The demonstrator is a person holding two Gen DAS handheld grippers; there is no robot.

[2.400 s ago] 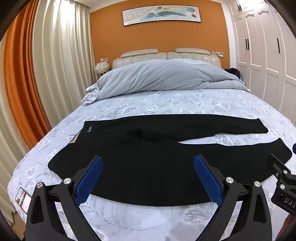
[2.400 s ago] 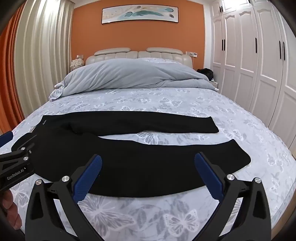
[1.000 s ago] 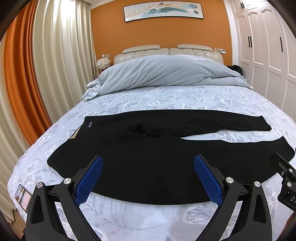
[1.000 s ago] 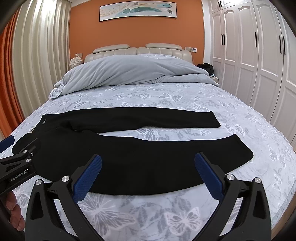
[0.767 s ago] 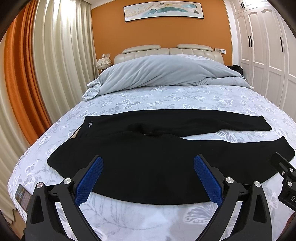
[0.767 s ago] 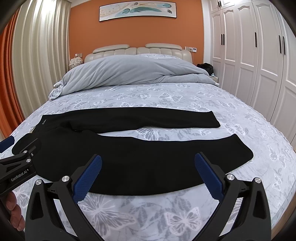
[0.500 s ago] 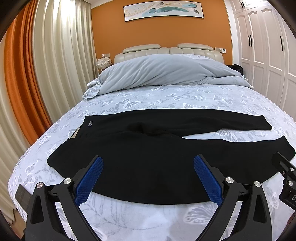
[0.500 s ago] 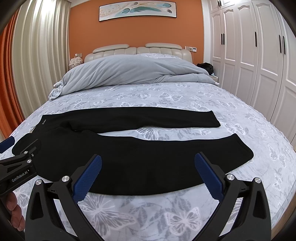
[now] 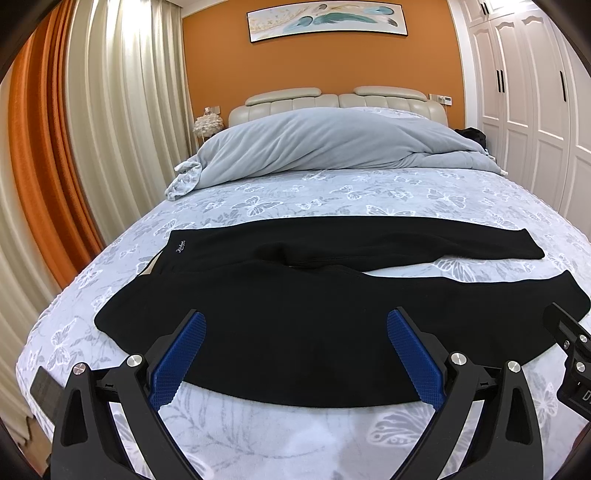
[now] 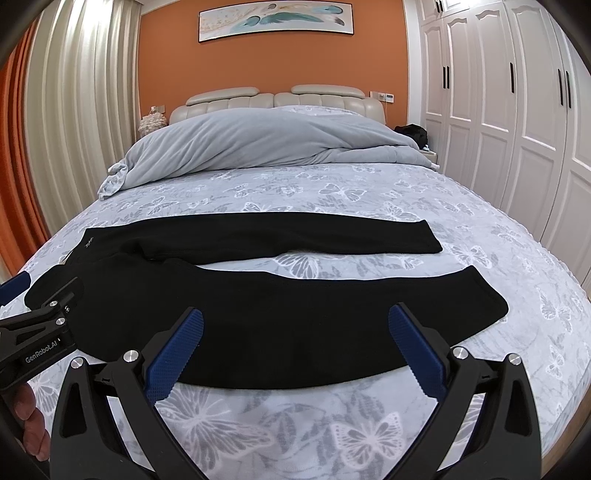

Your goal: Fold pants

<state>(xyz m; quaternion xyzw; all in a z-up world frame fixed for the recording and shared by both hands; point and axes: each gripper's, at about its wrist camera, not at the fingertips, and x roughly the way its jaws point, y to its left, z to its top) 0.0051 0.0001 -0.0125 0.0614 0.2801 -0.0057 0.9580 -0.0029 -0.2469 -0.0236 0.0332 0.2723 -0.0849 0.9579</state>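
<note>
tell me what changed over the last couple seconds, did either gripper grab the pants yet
No grab yet. Both views drifted slightly, so the black pants sit a little lower in frame. The left gripper and right gripper stay open above the near leg. The pants remain spread flat on the bed.

bedroom. rear wall [image 9: 314, 70] painted orange; one long framed picture [image 9: 327, 16] of teal feathers hangs level above the bed. headboard [image 9: 338, 101] cream, padded, in two sections, set against that wall. bed [image 10: 369, 192] covered by a pale sheet with a grey butterfly print. grey duvet [image 9: 325, 147] heaped across the head end. left side: full-length curtains [image 9: 110, 110], cream panels alternating with orange. a small white lamp [image 9: 207, 123] stands beside the headboard, in front of a wall socket. right side: white panelled wardrobe [image 10: 498, 110] with dark vertical handles, doors closed. a dark bag [image 10: 412, 133] sits near the wardrobe. lighting even, no harsh shadows.
</note>
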